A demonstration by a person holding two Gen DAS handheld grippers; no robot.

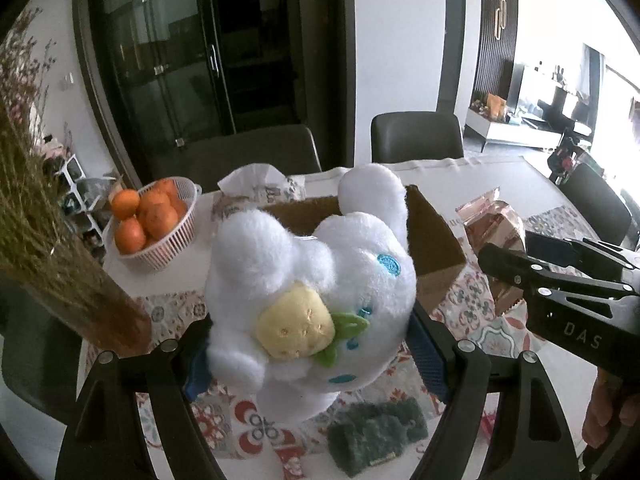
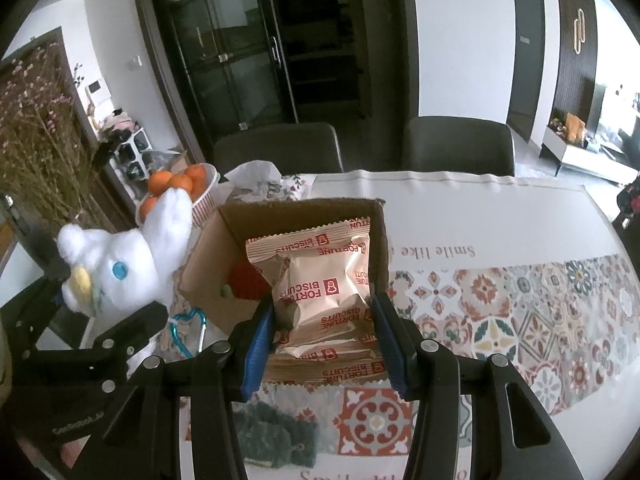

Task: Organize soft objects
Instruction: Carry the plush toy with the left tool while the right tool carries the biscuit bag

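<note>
A white plush toy (image 1: 320, 280) with blue eyes and a yellow stitched fruit hangs in front of the open cardboard box (image 1: 432, 236), with my left gripper (image 1: 308, 352) shut on its body. The same plush toy (image 2: 120, 268) shows at the left of the right wrist view, beside the box (image 2: 208, 264). My right gripper (image 2: 322, 336) is shut on a pink pack of Fortune Biscuits (image 2: 320, 292), held over the box's near edge. Inside the box lies a red knitted thing (image 2: 246, 280). A dark green fuzzy object (image 1: 376, 432) lies on the patterned cloth below the plush.
A white basket of oranges (image 1: 154, 224) and a tissue pack (image 1: 256, 184) stand behind the box. Dried flowers (image 1: 36, 208) rise at the left. A blue carabiner (image 2: 190, 328) lies by the box. Dark chairs (image 2: 456, 144) line the table's far edge. The patterned tablecloth (image 2: 520, 308) stretches right.
</note>
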